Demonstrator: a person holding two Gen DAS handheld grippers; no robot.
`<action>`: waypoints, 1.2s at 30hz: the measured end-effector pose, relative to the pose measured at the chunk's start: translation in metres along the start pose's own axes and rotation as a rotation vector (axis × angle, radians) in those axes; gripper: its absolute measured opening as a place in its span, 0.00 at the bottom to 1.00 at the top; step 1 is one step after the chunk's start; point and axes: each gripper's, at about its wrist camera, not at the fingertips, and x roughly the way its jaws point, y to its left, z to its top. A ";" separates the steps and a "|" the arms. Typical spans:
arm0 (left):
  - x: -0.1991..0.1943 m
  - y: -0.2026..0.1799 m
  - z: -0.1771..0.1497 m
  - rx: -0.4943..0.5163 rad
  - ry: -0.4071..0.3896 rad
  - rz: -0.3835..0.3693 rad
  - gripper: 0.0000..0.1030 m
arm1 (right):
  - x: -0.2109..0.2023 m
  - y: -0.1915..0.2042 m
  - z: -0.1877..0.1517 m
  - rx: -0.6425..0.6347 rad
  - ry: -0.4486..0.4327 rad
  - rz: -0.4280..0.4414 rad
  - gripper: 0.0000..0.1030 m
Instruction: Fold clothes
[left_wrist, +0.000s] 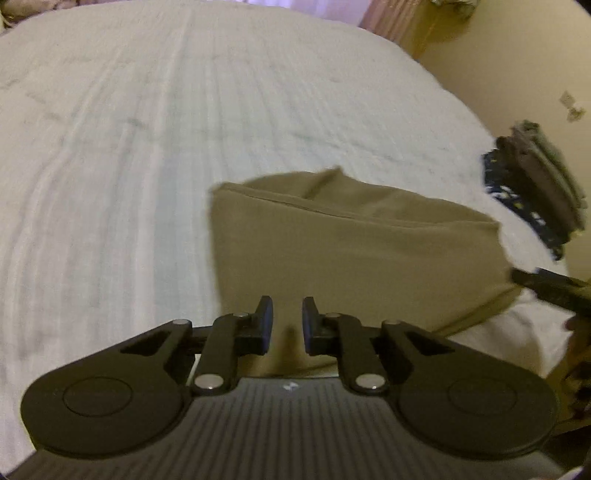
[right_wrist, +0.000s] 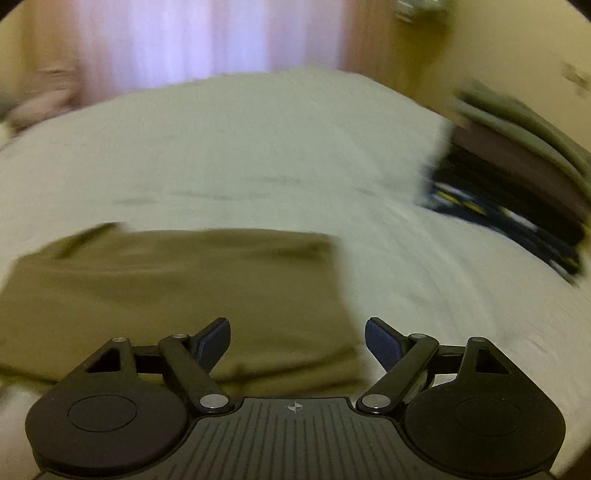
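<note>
Both claws hang above the bed: the left gripper has its jaws narrowly parted with nothing between them, and the right gripper gapes wide, empty too. Below them the folded olive garment lies flat on the white bedspread (a stack of folded clothes sits apart at the bed's right edge).

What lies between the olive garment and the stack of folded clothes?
Only bare white bedsheet lies between the garment and the stack, seen in the right wrist view.
</note>
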 end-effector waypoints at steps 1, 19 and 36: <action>0.006 -0.007 -0.003 -0.001 0.007 -0.016 0.11 | 0.003 0.017 -0.003 -0.029 0.001 0.048 0.81; -0.013 0.036 -0.012 -0.035 0.153 0.144 0.13 | -0.003 -0.016 -0.039 0.279 0.178 -0.148 0.81; -0.181 0.009 0.027 0.040 0.148 0.216 0.40 | -0.170 0.127 0.021 0.354 0.222 0.044 0.81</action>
